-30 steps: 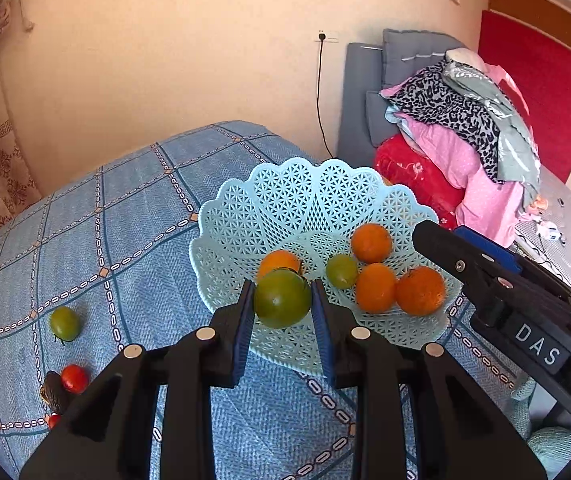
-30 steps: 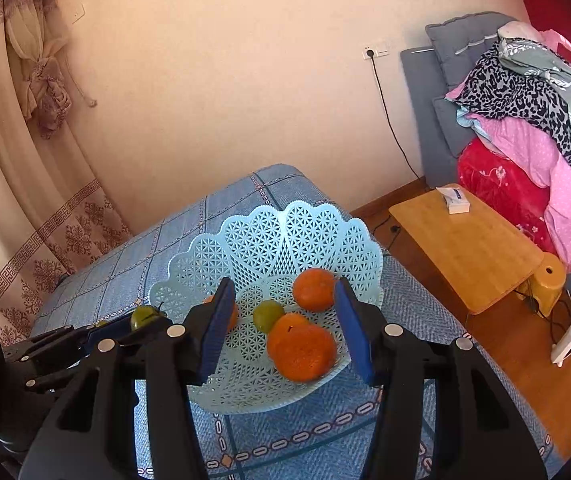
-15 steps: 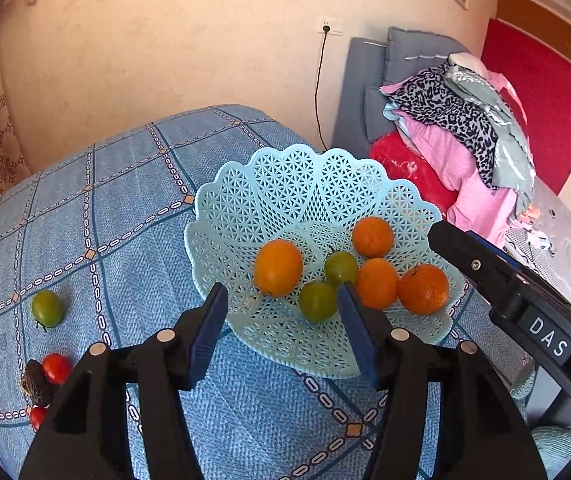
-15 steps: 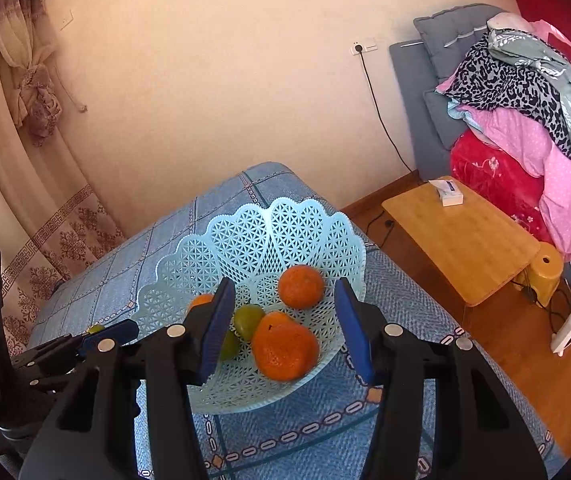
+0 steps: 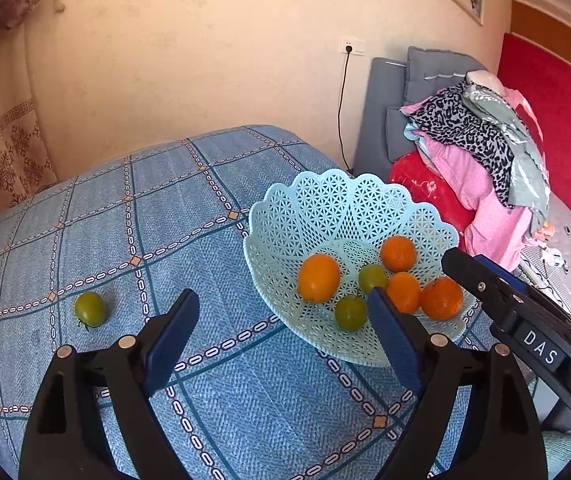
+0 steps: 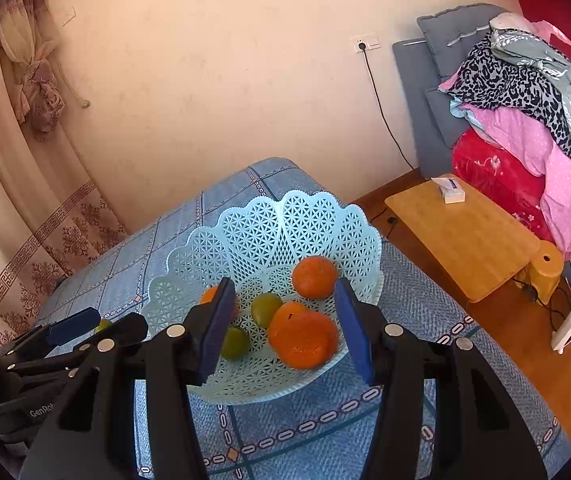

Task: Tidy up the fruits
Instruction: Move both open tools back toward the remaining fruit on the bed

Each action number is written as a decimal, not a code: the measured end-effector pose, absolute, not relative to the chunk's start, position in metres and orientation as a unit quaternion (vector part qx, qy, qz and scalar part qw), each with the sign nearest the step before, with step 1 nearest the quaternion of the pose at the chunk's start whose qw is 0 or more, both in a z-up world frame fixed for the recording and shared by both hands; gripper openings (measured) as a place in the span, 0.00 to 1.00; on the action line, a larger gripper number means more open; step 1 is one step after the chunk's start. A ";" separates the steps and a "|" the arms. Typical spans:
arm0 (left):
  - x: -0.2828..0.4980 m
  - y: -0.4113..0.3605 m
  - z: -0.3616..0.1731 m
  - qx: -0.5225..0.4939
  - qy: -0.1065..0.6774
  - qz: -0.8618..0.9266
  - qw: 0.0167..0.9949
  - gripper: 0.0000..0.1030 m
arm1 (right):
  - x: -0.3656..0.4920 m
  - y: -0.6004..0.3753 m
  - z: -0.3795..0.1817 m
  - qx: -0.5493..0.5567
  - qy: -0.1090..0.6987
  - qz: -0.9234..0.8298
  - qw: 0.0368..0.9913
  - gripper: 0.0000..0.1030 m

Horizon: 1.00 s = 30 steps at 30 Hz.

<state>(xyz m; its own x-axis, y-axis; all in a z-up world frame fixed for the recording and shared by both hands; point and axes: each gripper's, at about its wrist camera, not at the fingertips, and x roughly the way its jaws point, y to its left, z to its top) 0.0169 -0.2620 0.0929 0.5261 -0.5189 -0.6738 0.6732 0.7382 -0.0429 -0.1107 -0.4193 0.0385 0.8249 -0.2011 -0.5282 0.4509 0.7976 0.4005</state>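
Note:
A pale blue lattice basket [image 5: 349,208] [image 6: 285,216] sits on the blue checked tablecloth [image 5: 165,208]. In it lie several oranges, such as one [image 5: 319,283] [image 6: 303,338], and two green fruits [image 5: 350,313] [image 5: 372,278]. Another green fruit [image 5: 90,309] lies alone on the cloth at the left. My left gripper [image 5: 281,300] hovers before the basket's near-left rim, its jaws opening wide with nothing between them. My right gripper [image 6: 285,286] hangs over the basket's near side. Its jaws are opening too, and the pads touch no fruit.
To the right of the table, a low wooden table [image 6: 465,232] carries a white box [image 6: 451,192], with a yellow stool [image 6: 545,268] beside it. Clothes [image 5: 477,152] are piled on a grey seat at the far right. The cloth's right edge falls away just past the basket.
The left gripper let go of the green fruit, which now lies in the basket. Its jaws spread wide and it drew back to the left. The right jaws widened slightly.

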 end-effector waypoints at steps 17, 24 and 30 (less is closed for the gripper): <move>0.058 -0.188 0.109 0.073 0.334 -0.273 0.899 0.89 | -0.097 -0.373 0.056 0.223 0.239 -0.140 0.935 0.62; 0.099 -0.158 0.095 0.073 0.369 -0.254 0.891 0.89 | -0.092 -0.353 0.061 0.200 0.235 -0.129 0.942 0.72; 0.134 -0.143 0.078 0.053 0.417 -0.262 0.869 0.89 | -0.086 -0.337 0.063 0.185 0.246 -0.109 0.945 0.72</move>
